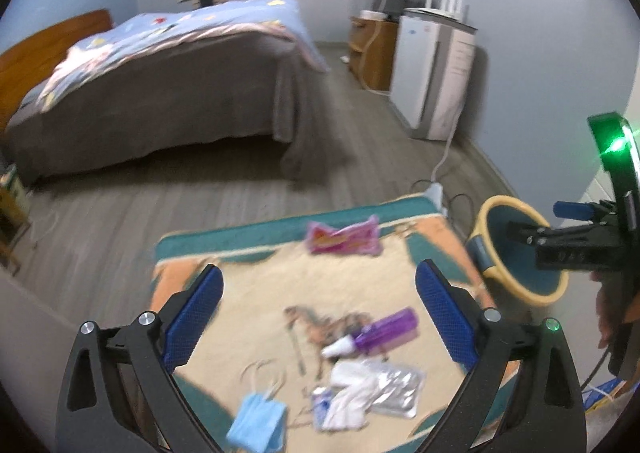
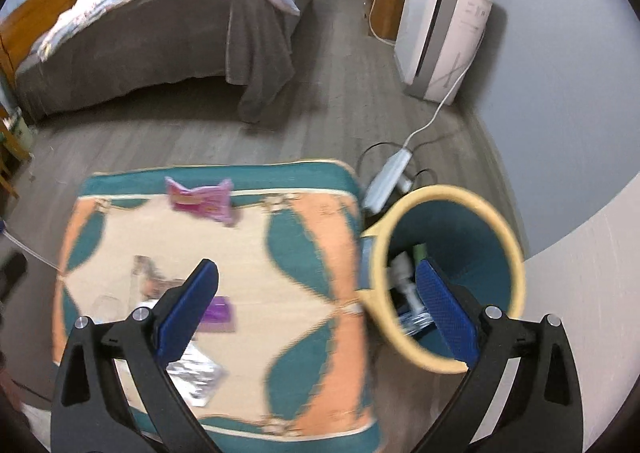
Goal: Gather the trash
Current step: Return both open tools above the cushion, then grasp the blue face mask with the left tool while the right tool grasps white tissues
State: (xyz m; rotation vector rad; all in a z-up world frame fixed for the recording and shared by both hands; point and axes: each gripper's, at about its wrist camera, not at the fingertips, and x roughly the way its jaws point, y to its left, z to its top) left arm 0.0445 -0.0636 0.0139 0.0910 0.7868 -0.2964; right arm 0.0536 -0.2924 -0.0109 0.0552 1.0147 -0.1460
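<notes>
Trash lies on a patterned rug [image 1: 256, 285]: a pink wrapper [image 1: 342, 239], a purple bottle [image 1: 376, 333], a silver pouch [image 1: 396, 389], white crumpled paper [image 1: 348, 393] and a blue face mask [image 1: 258, 423]. My left gripper [image 1: 320, 293] is open and empty above the rug. My right gripper [image 2: 318, 285] is open and empty over the rug's right edge, one finger over the yellow-rimmed teal bin [image 2: 480, 213], which holds some trash [image 2: 404, 273]. The right gripper also shows in the left wrist view [image 1: 532, 233] above the bin [image 1: 516, 281]. The pink wrapper [image 2: 200, 199] lies at the rug's far edge.
A bed [image 1: 160, 93] with a brown cover stands beyond the rug. A white appliance [image 1: 432, 73] and a wooden cabinet [image 1: 372, 49] stand against the right wall. A power strip [image 2: 388, 177] with cables lies on the floor beside the bin.
</notes>
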